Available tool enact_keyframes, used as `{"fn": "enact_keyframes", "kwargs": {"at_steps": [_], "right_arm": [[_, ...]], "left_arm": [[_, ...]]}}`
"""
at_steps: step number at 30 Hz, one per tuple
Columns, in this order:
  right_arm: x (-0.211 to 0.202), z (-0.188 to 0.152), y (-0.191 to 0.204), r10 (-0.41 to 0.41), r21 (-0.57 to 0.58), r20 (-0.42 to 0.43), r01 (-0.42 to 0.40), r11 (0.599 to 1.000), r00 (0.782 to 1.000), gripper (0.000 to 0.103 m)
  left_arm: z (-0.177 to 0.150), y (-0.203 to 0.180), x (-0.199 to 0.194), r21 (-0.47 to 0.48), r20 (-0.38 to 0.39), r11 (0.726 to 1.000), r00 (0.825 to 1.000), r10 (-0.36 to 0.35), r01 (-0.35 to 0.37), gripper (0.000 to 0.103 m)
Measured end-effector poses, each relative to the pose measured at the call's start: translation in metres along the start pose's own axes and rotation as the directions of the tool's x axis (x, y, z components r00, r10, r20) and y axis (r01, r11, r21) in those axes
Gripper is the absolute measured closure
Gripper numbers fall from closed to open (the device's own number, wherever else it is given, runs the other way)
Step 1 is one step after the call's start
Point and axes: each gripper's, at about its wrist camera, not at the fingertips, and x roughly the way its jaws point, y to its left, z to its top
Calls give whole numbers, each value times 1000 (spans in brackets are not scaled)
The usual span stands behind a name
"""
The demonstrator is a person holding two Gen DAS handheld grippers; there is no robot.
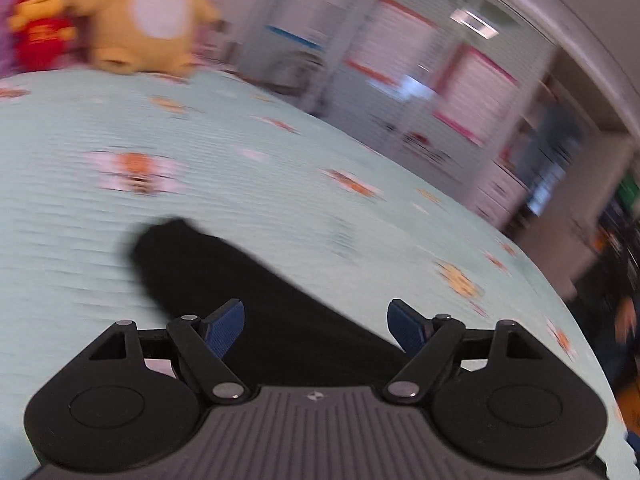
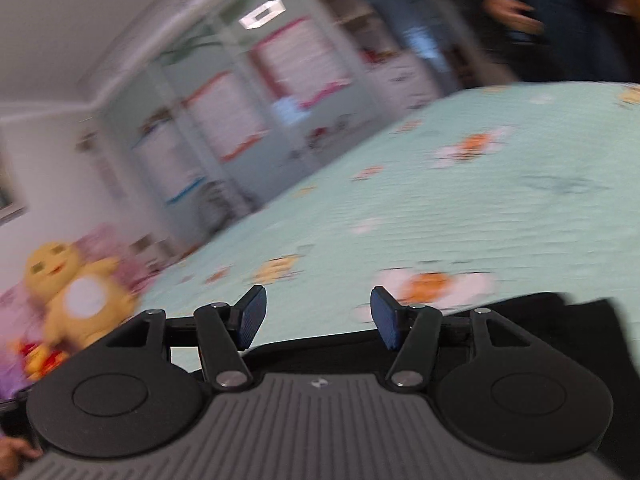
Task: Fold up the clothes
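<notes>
1. Black garment (image 1: 248,280) lies flat on the bed, and it's the task's thing; in the left wrist view it runs as a dark tapered strip from under the gripper up to a rounded end further out on the cover
2. Mint green bedspread (image 1: 280,184) with small orange and pink cartoon prints is under everything, pretty smeared by blur
3. left gripper (image 1: 316,322) has its jaws spread wide, nothing pinched; the blue pads (image 1: 228,330) sit over the black cloth, and I can't tell if they touch it
4. right gripper (image 2: 318,316) is parted about midway, nothing between the jaws, just bedspread showing through the gap; the same garment's edge (image 2: 560,320) runs as a dark band right below and to the right of it
5. Yellow plush toy (image 1: 148,12) sits at the far end of the bed, with a smaller red and yellow plush (image 1: 40,32) just beside it
6. Cupboards (image 2: 240,112) with coloured trim line the wall behind, too blurry for detail
</notes>
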Motion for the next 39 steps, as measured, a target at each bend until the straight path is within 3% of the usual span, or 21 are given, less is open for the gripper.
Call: {"fn": "enact_keyframes", "kwargs": {"at_steps": [3,5,7,9,10,11,13,14,16,19,20,22,25,27,31,36,39], "right_arm": [[-1,-6,54,85,10,-60,-84,996,995,43],[14,-16,95,124,84,-126,-114,990,984,39],[43,-29,133,217,196,-186,-180,964,958,39],[77,-46,168,338,322,-226,-257,911,914,39],[96,-59,183,415,385,-235,-308,870,879,39],[118,-76,196,505,437,-243,-371,819,828,39],[155,-113,221,648,500,-281,-469,728,708,41],[169,-132,232,691,509,-310,-499,701,653,41],[186,-169,249,713,482,-384,-531,697,586,42],[198,-208,251,714,471,-461,-536,700,527,42],[202,-215,249,708,470,-484,-529,706,515,42],[212,-217,241,698,464,-499,-522,715,513,43],[227,-216,224,757,565,-443,-506,652,481,44],[231,-216,219,771,595,-431,-495,633,468,44],[227,-215,221,772,574,-446,-517,635,452,44],[230,-216,222,778,582,-449,-517,628,440,44],[234,-218,226,775,573,-457,-522,632,437,44]], "left_arm": [[21,34,-15,1,44,998,997,66,-66,21],[34,46,-16,31,72,994,992,99,-102,21],[42,52,-14,69,86,991,990,107,-113,21],[46,56,-4,105,72,989,993,97,-104,21],[48,57,5,123,58,988,994,92,-99,21],[50,60,13,139,43,986,995,86,-91,21],[52,68,25,168,24,984,998,62,-65,21],[52,73,32,185,19,982,999,47,-49,21],[53,81,47,216,7,976,1000,19,-20,21],[51,85,69,262,-19,965,1000,-6,11,22],[50,87,77,277,-28,961,999,-14,22,22],[48,88,91,306,-46,951,998,-31,43,22],[47,84,105,355,-66,932,996,-55,75,22],[47,80,115,400,-80,912,995,-61,88,22],[48,76,135,484,-111,872,994,-21,73,22],[51,81,154,490,-209,862,978,-25,127,21],[47,77,160,522,-216,844,976,-10,124,20]]}}
